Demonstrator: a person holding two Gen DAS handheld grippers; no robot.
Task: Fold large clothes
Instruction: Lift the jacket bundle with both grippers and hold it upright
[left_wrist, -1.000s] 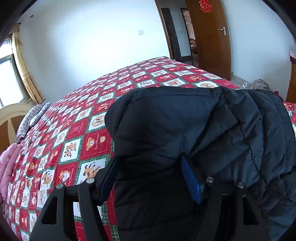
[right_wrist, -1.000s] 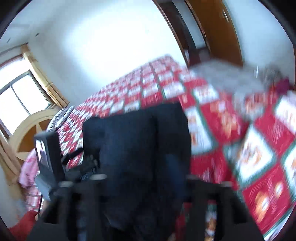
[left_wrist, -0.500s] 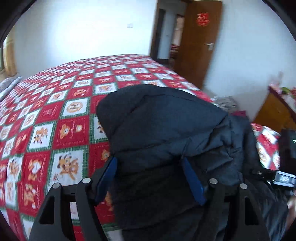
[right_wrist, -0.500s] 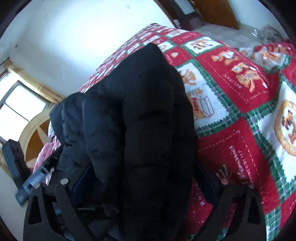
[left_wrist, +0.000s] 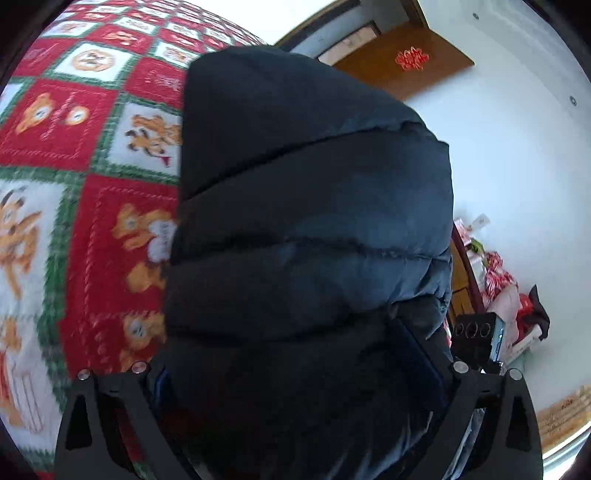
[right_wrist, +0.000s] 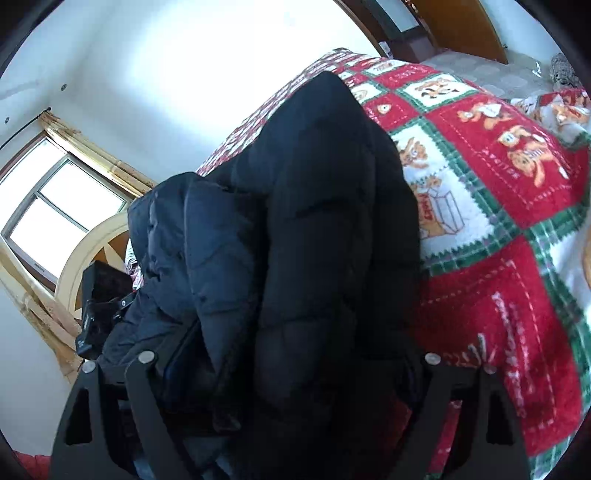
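Left wrist: left gripper (left_wrist: 295, 354) has its fingers (left_wrist: 421, 354) spread wide and just been opening further. Bulky dark quilted jacket (left_wrist: 310, 206) fills the gap between them; can't tell if the pads press on it. Jacket lies bunched on the bed, over the red-green-white cartoon blanket (left_wrist: 74, 155), running from the fingers toward the far edge of the bed. Right of it: white wall, wooden door (left_wrist: 406, 59) with a red paper ornament, cluttered cabinet (left_wrist: 480, 258). The other gripper's black body (left_wrist: 476, 339) sits just beside the jacket's right side.

Right wrist: right gripper (right_wrist: 288, 362) also has its fingers (right_wrist: 177, 350) set wide apart, having just closed a little. Same jacket (right_wrist: 314, 221) is heaped between them, folds stacked, covering the pads; contact unclear. Blanket (right_wrist: 498, 184) is bare on the right out to the bed's edge. Left: window (right_wrist: 55, 206) with yellow curtain, curved headboard (right_wrist: 96, 240), left gripper's body (right_wrist: 99, 306) against the jacket.
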